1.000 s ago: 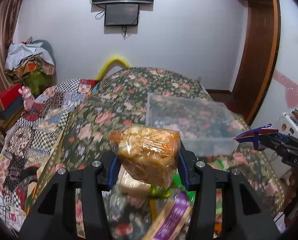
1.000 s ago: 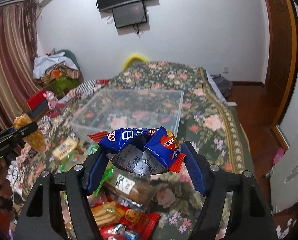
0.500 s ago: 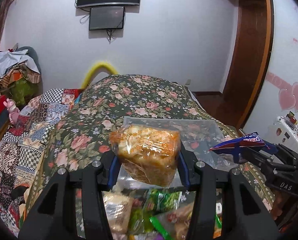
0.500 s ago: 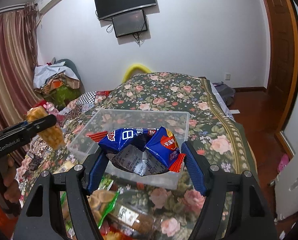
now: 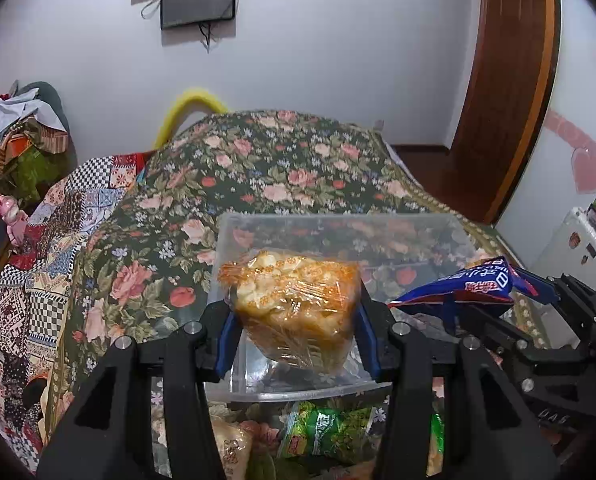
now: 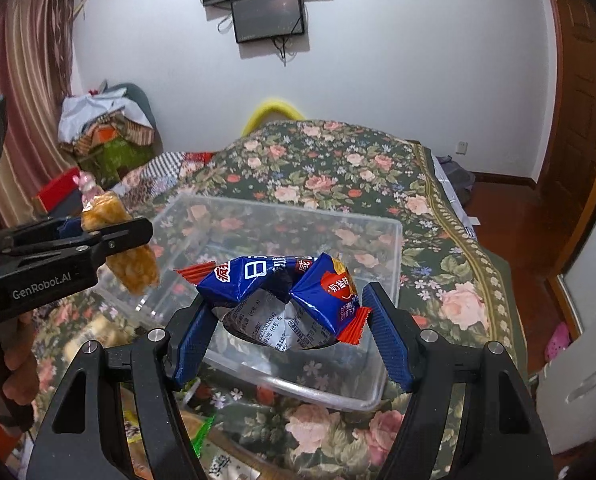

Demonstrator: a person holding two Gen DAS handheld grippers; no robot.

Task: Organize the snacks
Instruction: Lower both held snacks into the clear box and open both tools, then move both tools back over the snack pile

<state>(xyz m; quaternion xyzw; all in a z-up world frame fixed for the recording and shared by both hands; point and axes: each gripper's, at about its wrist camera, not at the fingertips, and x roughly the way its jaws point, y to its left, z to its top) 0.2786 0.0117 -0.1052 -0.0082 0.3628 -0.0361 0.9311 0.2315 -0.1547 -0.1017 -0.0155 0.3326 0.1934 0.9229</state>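
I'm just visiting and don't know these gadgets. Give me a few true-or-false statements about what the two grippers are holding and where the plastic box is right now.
1. The left gripper is clamped on an orange snack pack. True.
2. The right gripper is empty. False: it grips a blue snack packet.
3. The clear plastic box sits on the floral bedspread. True.
4. The box is already full of snacks. False: nothing lies inside it.
5. More snack packets, one of them a green packet, lie in front of the box's near side. True.

Floral bed (image 6: 338, 168) w/ clear tub (image 6: 390, 236) on it, loose snack packs (image 5: 322, 432) at near edge.
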